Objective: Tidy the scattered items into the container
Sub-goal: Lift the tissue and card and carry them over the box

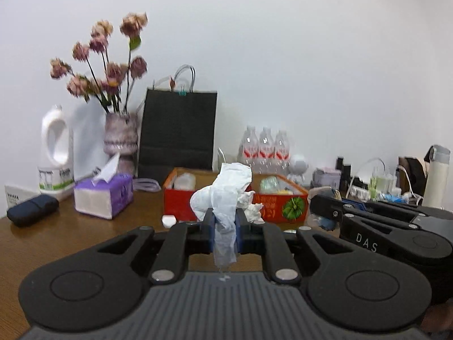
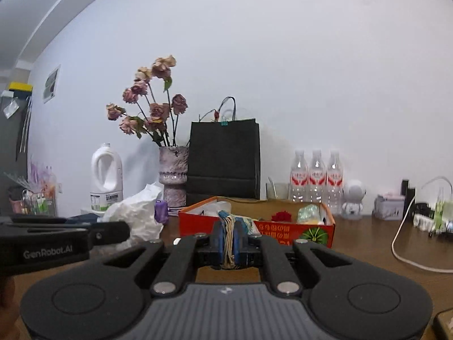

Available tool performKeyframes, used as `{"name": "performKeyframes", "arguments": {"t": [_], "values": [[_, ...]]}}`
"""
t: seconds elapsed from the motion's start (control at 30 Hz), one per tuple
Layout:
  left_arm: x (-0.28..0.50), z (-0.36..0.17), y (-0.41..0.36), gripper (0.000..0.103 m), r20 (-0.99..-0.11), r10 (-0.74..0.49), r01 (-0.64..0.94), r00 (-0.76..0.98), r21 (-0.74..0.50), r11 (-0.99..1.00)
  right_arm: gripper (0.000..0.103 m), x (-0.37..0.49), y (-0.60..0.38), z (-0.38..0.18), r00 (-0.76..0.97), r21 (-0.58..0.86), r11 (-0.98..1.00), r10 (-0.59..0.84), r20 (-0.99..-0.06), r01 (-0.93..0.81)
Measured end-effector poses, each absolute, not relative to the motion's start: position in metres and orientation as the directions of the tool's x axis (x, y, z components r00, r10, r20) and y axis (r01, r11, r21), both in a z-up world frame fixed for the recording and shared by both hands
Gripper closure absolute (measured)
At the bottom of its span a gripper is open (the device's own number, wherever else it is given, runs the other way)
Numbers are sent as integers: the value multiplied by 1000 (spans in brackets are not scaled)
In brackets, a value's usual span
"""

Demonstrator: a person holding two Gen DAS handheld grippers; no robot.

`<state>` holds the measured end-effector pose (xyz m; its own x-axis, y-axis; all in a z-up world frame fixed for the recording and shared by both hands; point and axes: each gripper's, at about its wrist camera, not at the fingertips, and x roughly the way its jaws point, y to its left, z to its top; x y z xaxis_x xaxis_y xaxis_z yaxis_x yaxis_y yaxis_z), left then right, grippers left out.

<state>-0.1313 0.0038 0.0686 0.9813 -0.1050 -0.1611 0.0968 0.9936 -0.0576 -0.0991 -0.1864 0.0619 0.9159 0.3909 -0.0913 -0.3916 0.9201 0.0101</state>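
Observation:
My left gripper point(image 1: 225, 223) is shut on a crumpled white tissue point(image 1: 223, 192), which sticks up above the blue pads and hangs below them. It is held above the wooden table in front of the red cardboard box point(image 1: 181, 202). In the right wrist view my right gripper point(image 2: 228, 242) is shut on a small bundle of tan and blue cords point(image 2: 228, 238), just before the same red box point(image 2: 283, 233), which holds several small items. The right gripper's body point(image 1: 376, 226) appears at the right of the left view; the left gripper and its tissue point(image 2: 136, 215) show at the left of the right view.
Behind the box stand a black paper bag point(image 1: 178, 130), a vase of dried flowers point(image 1: 120, 138), a white jug point(image 1: 55, 153) and three water bottles point(image 1: 264, 147). A purple tissue box point(image 1: 103, 195), a dark case point(image 1: 32, 209) and a small white case point(image 1: 169, 221) lie on the table. A white cable point(image 2: 407, 243) trails at right.

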Motion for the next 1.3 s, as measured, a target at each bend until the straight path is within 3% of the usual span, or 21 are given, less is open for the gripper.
{"name": "performKeyframes", "arguments": {"t": [0.4,0.7,0.87,1.03,1.1,1.17,1.23,1.3], "values": [[-64,86,17,87,-125,-113,104,986,-79,991,97,-45,-188,81,902,64,920,391,-183,-386],[80,111,24,87,-101,-117,109,988,-86,990,97,99,-175,114,908,123,915,398,-134,-383],[151,112,27,87,-167,-71,66,983,-33,997,97,182,-159,120,910,145,925,373,-183,-350],[179,111,33,87,-213,-84,75,974,-52,996,97,211,-147,116,901,128,929,367,-230,-346],[189,110,33,86,-276,-74,65,958,-44,997,97,220,-141,114,889,106,933,359,-283,-343],[213,109,34,86,-464,-31,22,885,-25,999,96,238,-134,110,832,109,933,355,-426,-342],[238,105,36,86,-617,-67,53,784,-40,998,96,263,-133,101,724,204,912,408,-557,-356],[257,100,41,86,-707,-85,66,702,-54,996,96,283,-131,94,627,266,899,434,-647,-347]]}}
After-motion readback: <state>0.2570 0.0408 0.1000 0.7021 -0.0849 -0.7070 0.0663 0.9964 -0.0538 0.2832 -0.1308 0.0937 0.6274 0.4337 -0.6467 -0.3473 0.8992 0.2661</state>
